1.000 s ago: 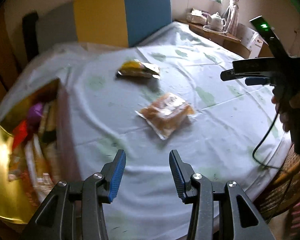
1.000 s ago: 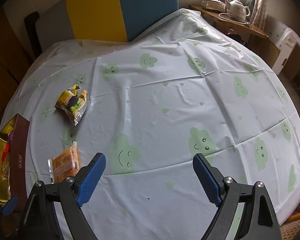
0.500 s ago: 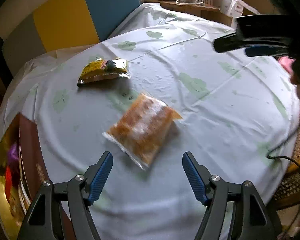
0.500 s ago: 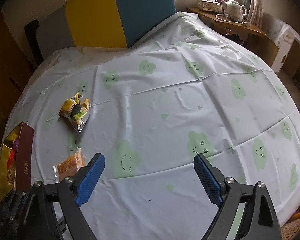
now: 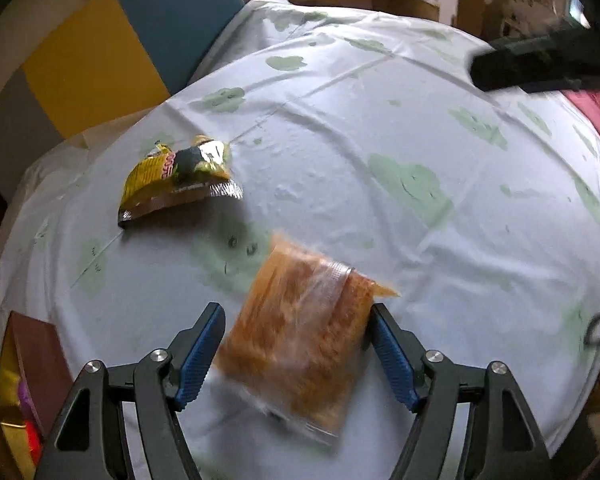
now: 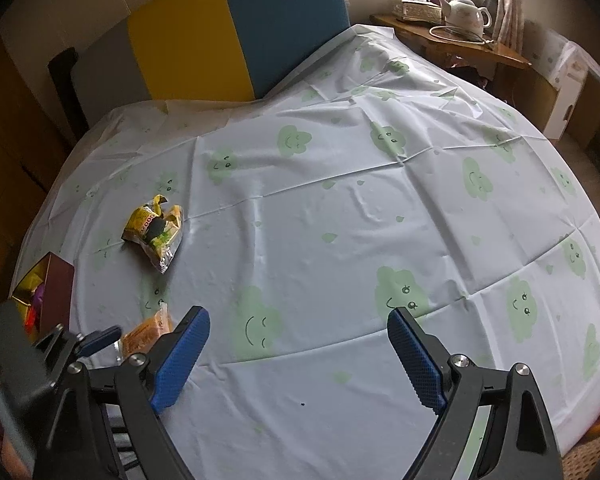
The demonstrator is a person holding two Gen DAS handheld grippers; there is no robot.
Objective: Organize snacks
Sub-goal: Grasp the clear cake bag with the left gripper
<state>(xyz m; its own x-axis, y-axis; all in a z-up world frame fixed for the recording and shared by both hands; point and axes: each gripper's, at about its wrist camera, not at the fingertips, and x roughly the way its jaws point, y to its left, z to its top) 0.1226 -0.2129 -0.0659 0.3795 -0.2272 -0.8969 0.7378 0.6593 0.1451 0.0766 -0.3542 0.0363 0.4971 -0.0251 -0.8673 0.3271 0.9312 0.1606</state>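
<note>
An orange snack packet in clear wrap (image 5: 300,332) lies flat on the table; it also shows in the right wrist view (image 6: 144,330). My left gripper (image 5: 298,354) is open, its jaws on either side of the packet, not closed on it. A yellow and black snack bag (image 5: 176,176) lies further back left, also in the right wrist view (image 6: 156,234). A dark red box with gold lining (image 5: 28,364) holds several snacks at the left edge; it also shows in the right wrist view (image 6: 54,292). My right gripper (image 6: 300,360) is open and empty above bare cloth.
The round table wears a pale cloth with green cloud faces (image 6: 380,208). A yellow and blue chair back (image 6: 240,28) stands behind it. A side shelf with a teapot (image 6: 466,12) is at the back right. The right gripper's body (image 5: 540,64) shows at the left view's upper right.
My left gripper moved forward and down from the box toward the orange packet, and its jaws opened wider until they straddle it. The right gripper stayed nearly still.
</note>
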